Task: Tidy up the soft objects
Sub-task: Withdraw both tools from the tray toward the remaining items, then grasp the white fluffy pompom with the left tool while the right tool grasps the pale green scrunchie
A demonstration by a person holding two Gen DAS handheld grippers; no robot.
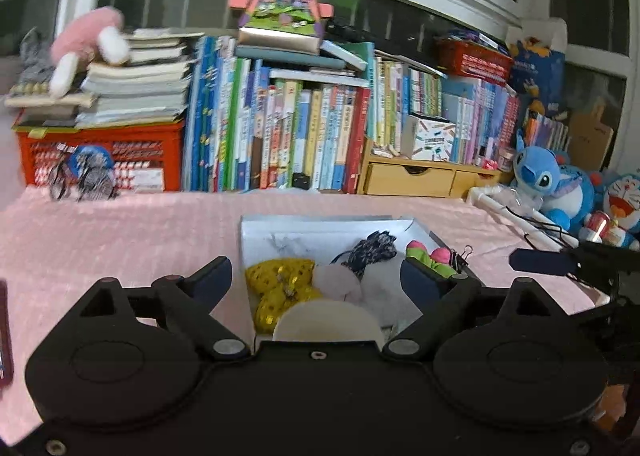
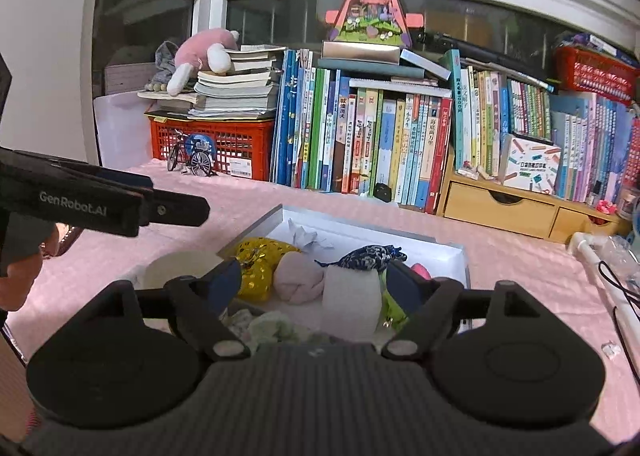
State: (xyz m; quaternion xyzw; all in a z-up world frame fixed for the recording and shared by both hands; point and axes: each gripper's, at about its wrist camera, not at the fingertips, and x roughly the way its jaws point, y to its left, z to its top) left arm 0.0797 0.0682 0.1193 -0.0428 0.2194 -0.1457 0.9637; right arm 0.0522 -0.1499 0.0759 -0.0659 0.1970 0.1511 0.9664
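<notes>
my left gripper [image 1: 316, 280] hangs with its jaws spread wide and nothing between them, low over the near end of the one white box [image 1: 256, 232]; my right gripper [image 2: 310, 282] is just as wide, empty too, above the same box from the other side, both pointing toward the books

nearest me, one cream bowl [image 1: 328, 322] sits at the box's near edge; i cannot tell whether it is inside the box. in the box i count one gold sequin bow [image 1: 280, 288], one pale pink knotted roll [image 2: 298, 276], one white foam block [image 2: 350, 306] standing upright, one dark blue patterned scrunchie [image 2: 366, 258] just behind the block, one green and pink piece [image 1: 430, 256] at the right wall, and some crumpled white paper [image 2: 306, 236] at the far end. one black binder clip [image 1: 462, 256] sits on the box's right rim

the box rests on a pink cloth [image 1: 120, 236]. farther off, one toy bicycle [image 2: 192, 160] stands before a red crate [image 2: 240, 140], and one pink plush [image 2: 204, 56] lies on the stacked books
</notes>
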